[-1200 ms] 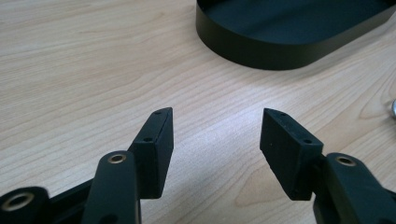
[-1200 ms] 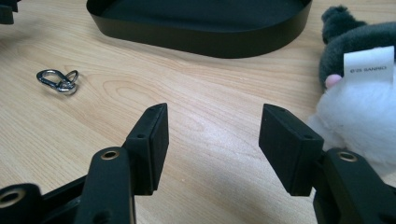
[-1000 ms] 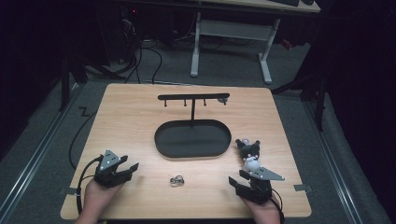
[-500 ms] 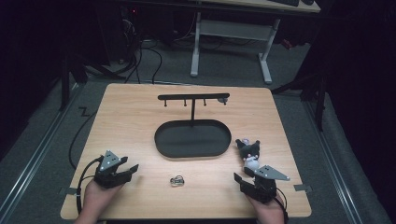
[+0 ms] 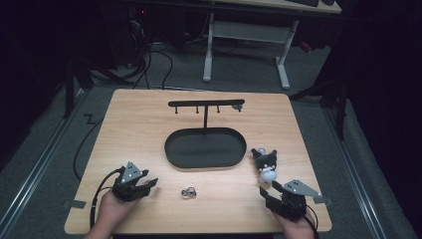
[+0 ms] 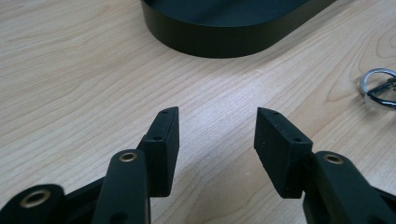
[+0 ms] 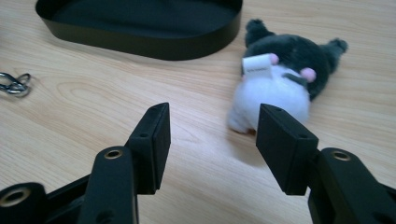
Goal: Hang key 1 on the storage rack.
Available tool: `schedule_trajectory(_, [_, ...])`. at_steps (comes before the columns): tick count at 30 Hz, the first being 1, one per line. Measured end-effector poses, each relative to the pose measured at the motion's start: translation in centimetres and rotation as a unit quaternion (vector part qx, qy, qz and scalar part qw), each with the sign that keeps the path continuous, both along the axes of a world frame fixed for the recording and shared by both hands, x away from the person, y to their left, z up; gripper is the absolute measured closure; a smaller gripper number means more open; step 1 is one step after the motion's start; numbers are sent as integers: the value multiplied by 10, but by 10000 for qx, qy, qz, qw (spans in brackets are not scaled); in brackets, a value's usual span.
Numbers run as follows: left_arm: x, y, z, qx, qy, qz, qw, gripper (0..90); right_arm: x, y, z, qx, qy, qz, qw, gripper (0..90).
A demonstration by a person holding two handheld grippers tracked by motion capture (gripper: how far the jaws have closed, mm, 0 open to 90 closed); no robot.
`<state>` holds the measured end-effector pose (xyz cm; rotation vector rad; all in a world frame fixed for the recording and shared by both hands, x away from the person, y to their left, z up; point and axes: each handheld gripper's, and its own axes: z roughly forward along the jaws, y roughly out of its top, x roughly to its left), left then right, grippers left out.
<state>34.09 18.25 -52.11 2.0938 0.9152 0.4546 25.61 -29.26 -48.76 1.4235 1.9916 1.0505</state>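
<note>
Since the earlier frames our right gripper (image 5: 263, 191) had drifted a little outward and up, near the plush toy (image 5: 265, 163), while our left gripper (image 5: 149, 182) had barely shifted. The left jaws had just been closing somewhat, yet they stood apart with only bare wood between them. The right jaws had narrowed and then widened again a little; they too were released, and nothing sat between them.

The plush toy (image 7: 280, 79) lay on the table (image 5: 139, 124), just right of the oval tray (image 5: 205, 148) and ahead of our right jaws, slightly off to one side. The key ring (image 5: 188, 192) lay between our two hands, apart from both.

We judged the main risk to be a misaligned approach: the toy sat off the centre line of the right jaws, so one pad could nudge the soft body sideways toward the tray wall rather than pinch it. A shallow bite on the fur could also slip on lifting.
</note>
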Motion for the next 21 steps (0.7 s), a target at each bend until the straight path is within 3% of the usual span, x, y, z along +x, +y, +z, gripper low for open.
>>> schedule_trajectory(4, [-2,2,0,-14,19,35,10000,483,0,-7,-1,-53,154,-72,9998,412])
schedule_trajectory(9, [-3,3,-1,-9,25,37,10000,471,10,-14,-2,-54,790,-98,9968,331])
schedule_trajectory(11, [-3,4,-1,-18,12,45,10000,469,12,-14,-1,-128,875,-78,9961,322])
schedule_trajectory(12, [-3,4,-1,-19,15,34,10000,468,14,-14,1,-194,973,-54,9951,312])
schedule_trajectory(13, [-3,4,0,-22,9,26,10000,466,18,-13,3,-221,1209,22,9924,295])
schedule_trajectory(17, [-4,5,0,-54,2,-12,10000,463,24,-10,9,-345,1436,56,9890,285])
schedule_trajectory(19, [-4,5,0,-69,3,-23,10000,462,31,-7,11,-403,1727,72,9841,270])
schedule_trajectory(20, [-4,5,0,-74,11,-27,10000,462,31,-7,11,-403,1727,72,9841,270])
schedule_trajectory(21, [-4,5,0,-61,26,-52,10000,460,36,-6,12,-413,1896,62,9810,264])
